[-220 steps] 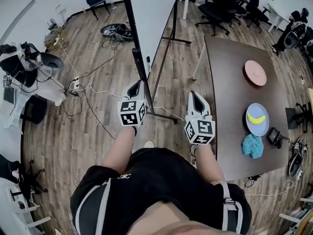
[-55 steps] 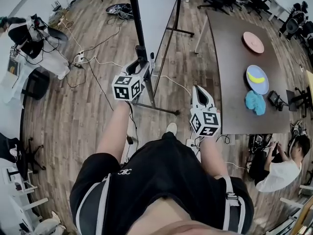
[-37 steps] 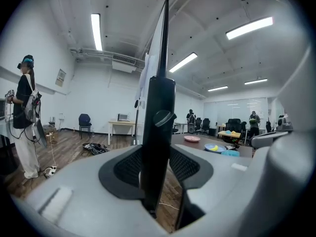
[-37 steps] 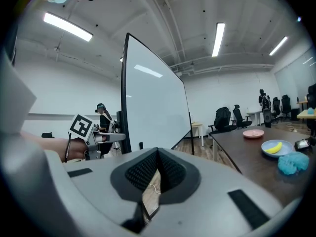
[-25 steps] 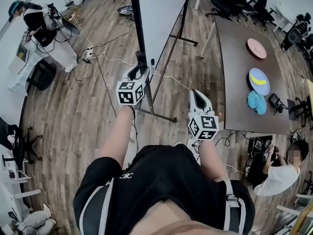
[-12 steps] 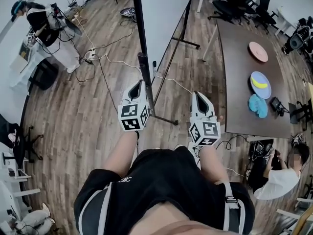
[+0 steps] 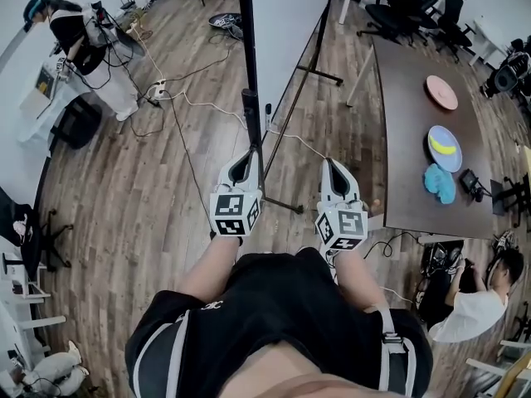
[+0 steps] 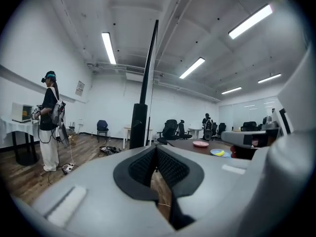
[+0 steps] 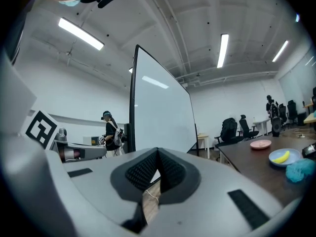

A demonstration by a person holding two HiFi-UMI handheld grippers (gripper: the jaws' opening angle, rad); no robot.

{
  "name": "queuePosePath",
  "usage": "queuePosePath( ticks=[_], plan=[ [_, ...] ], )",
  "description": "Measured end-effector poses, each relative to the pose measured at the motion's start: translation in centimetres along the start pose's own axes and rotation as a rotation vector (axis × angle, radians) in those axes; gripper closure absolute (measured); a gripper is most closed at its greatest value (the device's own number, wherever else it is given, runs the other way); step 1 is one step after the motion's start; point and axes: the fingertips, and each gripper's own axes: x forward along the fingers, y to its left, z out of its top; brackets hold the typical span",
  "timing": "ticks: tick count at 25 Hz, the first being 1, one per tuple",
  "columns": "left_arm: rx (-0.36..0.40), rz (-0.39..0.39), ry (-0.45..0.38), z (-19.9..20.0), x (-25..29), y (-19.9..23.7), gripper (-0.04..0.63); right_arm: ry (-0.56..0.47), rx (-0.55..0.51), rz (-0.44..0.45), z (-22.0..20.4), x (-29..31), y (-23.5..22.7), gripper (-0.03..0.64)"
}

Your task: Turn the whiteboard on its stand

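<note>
Whiteboard (image 7: 286,15) upright on its black stand (image 7: 250,73), set on the wood-plank floor (image 7: 124,189) to the left of the worktop (image 7: 398,123). White face broad in the right gripper view, edge-on behind the post in the left gripper view. Foot bar (image 7: 278,201) of the stand lying across the floor just ahead of both grippers.

Left gripper (image 7: 243,160) low and just beside the stand's post, jaws clenched together with nothing between them. Right gripper (image 7: 334,171) level with it, between the stand and the worktop's near left corner, jaws likewise pressed together and empty.

Worktop long and dark brown. Pink plate (image 7: 441,92) toward its far right corner; blue plate (image 7: 440,162) with a banana (image 7: 446,145) along the right edge; teal cloth (image 7: 440,182) just beside that plate, on the near side.

Room with white walls and ceiling strip lights (image 8: 107,47). Black office chairs (image 7: 398,11) beyond the worktop's far end. White cables (image 7: 178,98) trailing over the floor. One person standing (image 7: 79,36) at far left, another seated (image 7: 474,293) past the worktop's near right corner.
</note>
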Motion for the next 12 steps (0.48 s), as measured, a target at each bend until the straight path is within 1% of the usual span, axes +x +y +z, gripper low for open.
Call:
queuePosePath(
  ticks=[12],
  plan=[
    [0.033, -0.043, -0.004, 0.5, -0.4, -1.6, 0.586, 0.022, 0.010, -0.006, -0.8, -0.6, 0.0, 0.611]
  ],
)
